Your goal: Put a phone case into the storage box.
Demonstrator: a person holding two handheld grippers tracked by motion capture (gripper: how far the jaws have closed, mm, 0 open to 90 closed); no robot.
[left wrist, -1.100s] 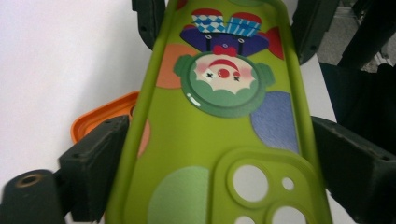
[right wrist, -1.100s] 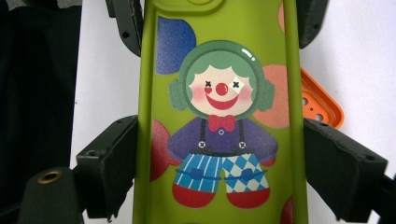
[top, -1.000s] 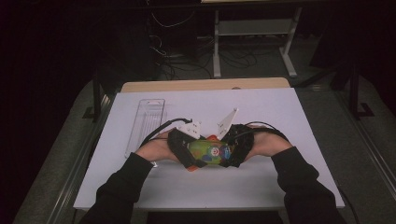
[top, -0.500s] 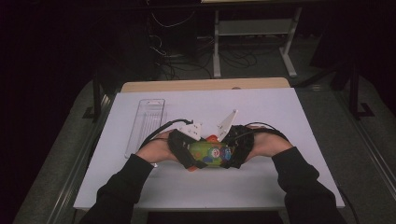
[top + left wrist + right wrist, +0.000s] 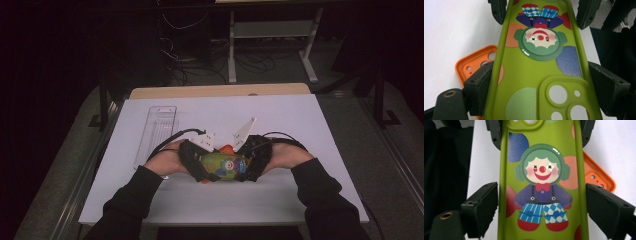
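While both forearms reach in from the near edge in the high view, the left tongs [image 5: 196, 165] and the right tongs [image 5: 252, 161] meet end to end over the white bench [image 5: 300, 120], with a green phone case [image 5: 225, 164] spanning between them. A clear plastic tray [image 5: 157, 131] lies well off to the outer side of the left tongs, and a bit of an orange phone case [image 5: 227, 148] peeks out just beyond the green one.

Seen from the left gripper view, the left tongs [image 5: 541, 82] clasp the green phone case [image 5: 534, 72] by its long edges at the camera-hole end, jaws pressed to both sides. The orange phone case [image 5: 477, 60] lies on the bench beside and partly under the left jaw.

Along the right gripper view, the right tongs [image 5: 541, 207] bracket the green phone case [image 5: 541, 170] at the clown's feet; the left jaw meets its rim, while the right jaw stands a sliver clear, having just eased wider. The orange phone case [image 5: 599, 178] sits just beyond the right jaw.
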